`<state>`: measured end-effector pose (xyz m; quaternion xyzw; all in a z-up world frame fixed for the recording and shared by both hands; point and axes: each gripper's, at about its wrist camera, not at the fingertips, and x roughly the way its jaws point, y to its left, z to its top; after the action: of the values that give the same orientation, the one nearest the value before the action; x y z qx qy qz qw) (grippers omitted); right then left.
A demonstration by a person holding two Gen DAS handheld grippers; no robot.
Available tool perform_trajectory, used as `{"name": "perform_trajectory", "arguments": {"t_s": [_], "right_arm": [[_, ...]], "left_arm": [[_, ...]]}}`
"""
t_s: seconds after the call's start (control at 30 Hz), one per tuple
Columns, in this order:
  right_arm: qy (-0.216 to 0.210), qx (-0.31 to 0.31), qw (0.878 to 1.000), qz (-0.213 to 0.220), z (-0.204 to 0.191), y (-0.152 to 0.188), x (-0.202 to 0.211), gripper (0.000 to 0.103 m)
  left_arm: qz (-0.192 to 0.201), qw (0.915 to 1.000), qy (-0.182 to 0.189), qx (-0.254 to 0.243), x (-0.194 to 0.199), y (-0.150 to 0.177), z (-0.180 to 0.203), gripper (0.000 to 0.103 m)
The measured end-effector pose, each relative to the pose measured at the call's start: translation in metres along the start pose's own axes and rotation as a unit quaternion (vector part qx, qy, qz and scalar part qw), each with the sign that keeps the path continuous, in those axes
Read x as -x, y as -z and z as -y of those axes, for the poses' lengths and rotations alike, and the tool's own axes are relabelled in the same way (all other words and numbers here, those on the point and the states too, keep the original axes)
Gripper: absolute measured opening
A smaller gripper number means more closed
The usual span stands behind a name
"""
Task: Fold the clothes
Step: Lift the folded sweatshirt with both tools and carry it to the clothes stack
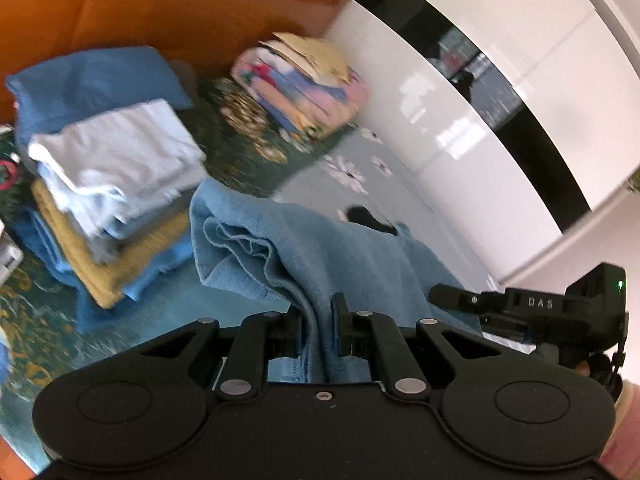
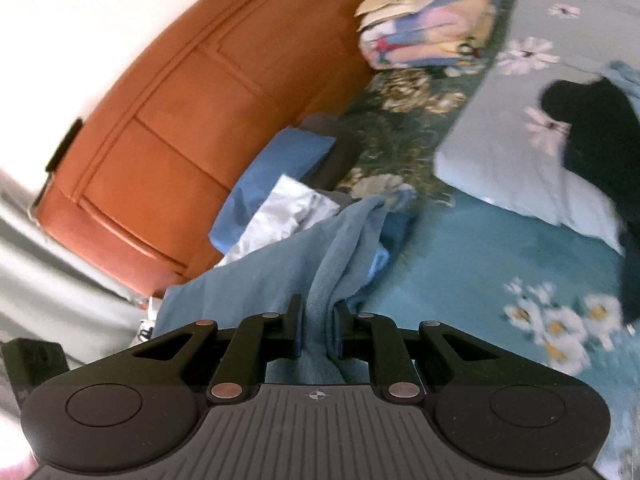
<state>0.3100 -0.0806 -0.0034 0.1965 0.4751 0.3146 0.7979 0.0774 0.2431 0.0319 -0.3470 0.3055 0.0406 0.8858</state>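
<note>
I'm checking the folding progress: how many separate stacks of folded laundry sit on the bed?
2. One folded stack, white on top over yellow and blue, lies by the orange headboard. A second, pastel stack sits farther along it, near the white wall. More may lie outside both views.

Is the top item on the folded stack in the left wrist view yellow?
No. The folded stack is topped by a white garment; the yellow one sits lower.

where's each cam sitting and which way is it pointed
Left wrist: on the left gripper, looking along its fingers, shut on the blue cloth, toward the folded stack; the right gripper shows.
Right wrist: on the right gripper, shut on the blue cloth, facing the orange headboard.
Shared: cloth, stack, bed, colourful bundle.
</note>
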Motion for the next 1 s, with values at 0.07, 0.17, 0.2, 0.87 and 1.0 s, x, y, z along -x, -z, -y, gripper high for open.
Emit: {"name": "perform_trajectory", "arguments": {"t_s": [0.07, 0.17, 0.2, 0.87, 1.0], "right_arm": [[0.0, 0.014, 1.0, -0.011, -0.013, -0.012, -0.025, 0.011], [-0.002, 0.032, 0.999, -0.028, -0.031, -0.026, -0.061, 0.011], [-0.004, 0.037, 0.999, -0.035, -0.036, -0.03, -0.073, 0.011], [-0.024, 0.231, 0.962, -0.144, -0.116, -0.158, -0.296, 0.011], [-0.031, 0.246, 0.956, -0.156, -0.111, -0.171, -0.332, 0.011]], "left_arm": [[0.01, 0.9998, -0.013, 0.007, 0.003, -0.011, -0.017, 0.01], [0.026, 0.9987, -0.043, 0.007, 0.006, -0.022, -0.035, 0.01], [0.032, 0.9981, -0.052, 0.008, 0.006, -0.026, -0.04, 0.01], [0.135, 0.9738, -0.149, 0.107, -0.046, -0.103, -0.143, 0.01], [0.142, 0.9692, -0.171, 0.106, -0.066, -0.111, -0.155, 0.01]]}}
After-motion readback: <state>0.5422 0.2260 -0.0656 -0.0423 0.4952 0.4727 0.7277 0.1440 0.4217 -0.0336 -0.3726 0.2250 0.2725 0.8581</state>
